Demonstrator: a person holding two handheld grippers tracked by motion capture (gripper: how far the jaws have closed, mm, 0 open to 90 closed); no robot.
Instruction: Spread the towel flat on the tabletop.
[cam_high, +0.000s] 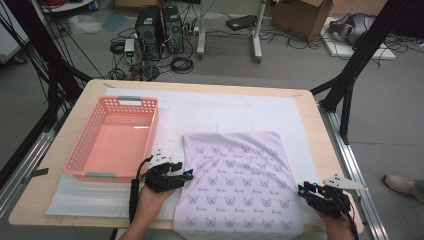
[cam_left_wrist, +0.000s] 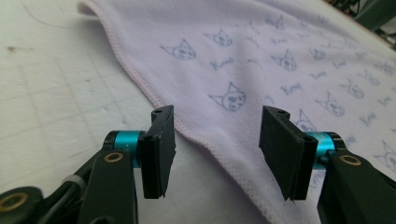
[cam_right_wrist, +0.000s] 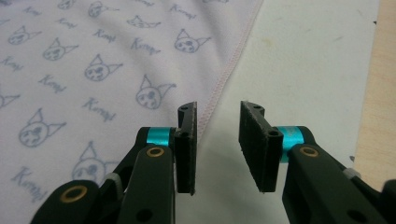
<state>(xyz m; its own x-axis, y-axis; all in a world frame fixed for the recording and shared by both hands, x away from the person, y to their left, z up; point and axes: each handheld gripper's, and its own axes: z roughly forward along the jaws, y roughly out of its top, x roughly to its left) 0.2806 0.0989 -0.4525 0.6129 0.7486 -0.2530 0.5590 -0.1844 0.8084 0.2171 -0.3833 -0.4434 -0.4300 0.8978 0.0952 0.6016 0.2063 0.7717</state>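
Observation:
A pale lilac cloth printed with small cat faces lies flat on the white mat, its near edge hanging over the table's front. My left gripper sits at the cloth's left hem, jaws apart, with the hem running between them untouched. My right gripper hovers at the cloth's right edge. Its jaws stand apart with a narrower gap over the mat, the cloth's pink hem just ahead of the left jaw. Nothing is pressed between either pair of pads.
An empty pink plastic basket stands on the left of the white mat. The wooden table edge runs close to the right gripper. Cables, computer towers and boxes lie on the floor beyond the table.

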